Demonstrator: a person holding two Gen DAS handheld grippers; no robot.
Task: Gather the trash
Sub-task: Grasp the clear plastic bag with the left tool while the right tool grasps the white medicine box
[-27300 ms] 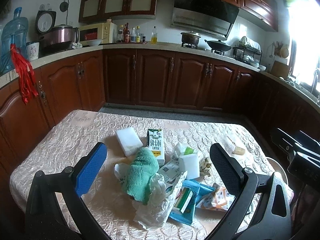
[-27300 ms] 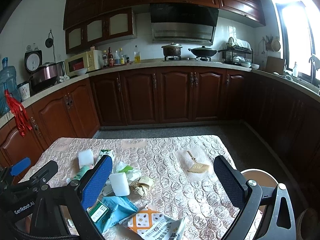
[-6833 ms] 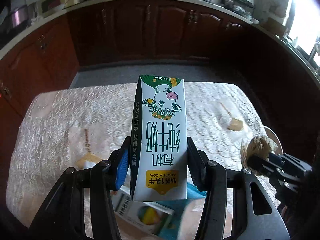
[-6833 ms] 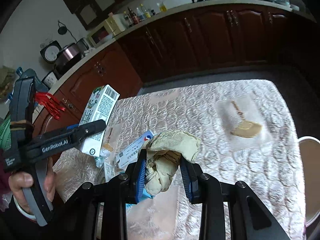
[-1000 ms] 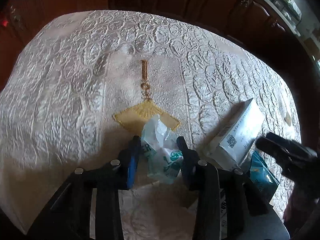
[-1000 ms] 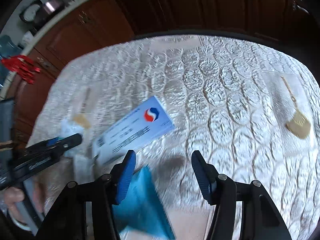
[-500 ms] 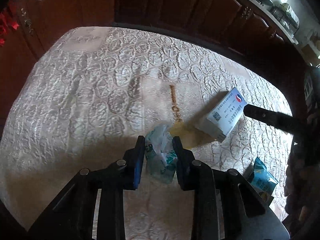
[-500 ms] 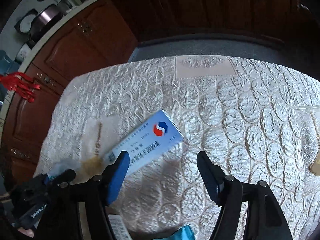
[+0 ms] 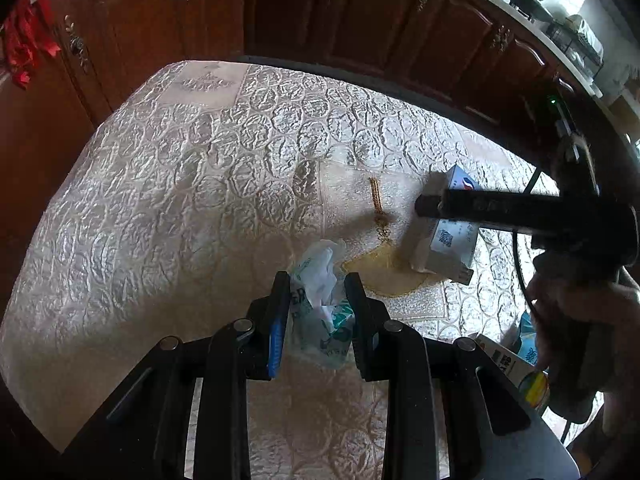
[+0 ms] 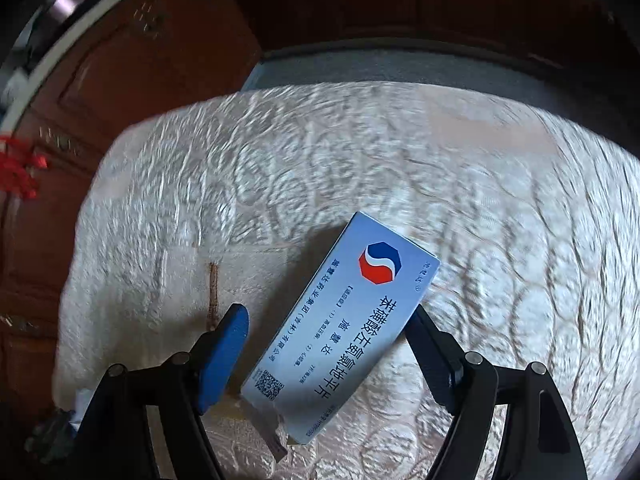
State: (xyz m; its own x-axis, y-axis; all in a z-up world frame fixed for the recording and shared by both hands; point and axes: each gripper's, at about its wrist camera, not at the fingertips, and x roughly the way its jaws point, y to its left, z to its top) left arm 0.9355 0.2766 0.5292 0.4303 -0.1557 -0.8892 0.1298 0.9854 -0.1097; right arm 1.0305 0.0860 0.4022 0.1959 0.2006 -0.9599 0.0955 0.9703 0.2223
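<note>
My left gripper (image 9: 318,280) is shut on a crumpled white and green plastic wrapper (image 9: 320,312), held just above the cream embossed tablecloth (image 9: 180,200). A pale blue medicine box (image 10: 380,268) with a red and blue logo lies on the cloth. My right gripper (image 10: 327,311) straddles this box with its jaws opening. The blue left pad (image 10: 228,340) stands clear of the box, and the right finger sits at the box's edge. In the left wrist view one black finger of the right gripper (image 9: 500,206) crosses over the box (image 9: 452,240).
A gold fan motif (image 9: 384,276) is stitched into the cloth beside the box. A blue snack packet (image 9: 528,348) and a small carton (image 9: 504,360) lie at the near right, by the person's hand (image 9: 568,308). Dark wooden cabinets (image 9: 360,20) ring the table.
The right gripper has swept left across the table to the blue box, and its jaws have widened. The left gripper has lifted a little with the wrapper still in it.
</note>
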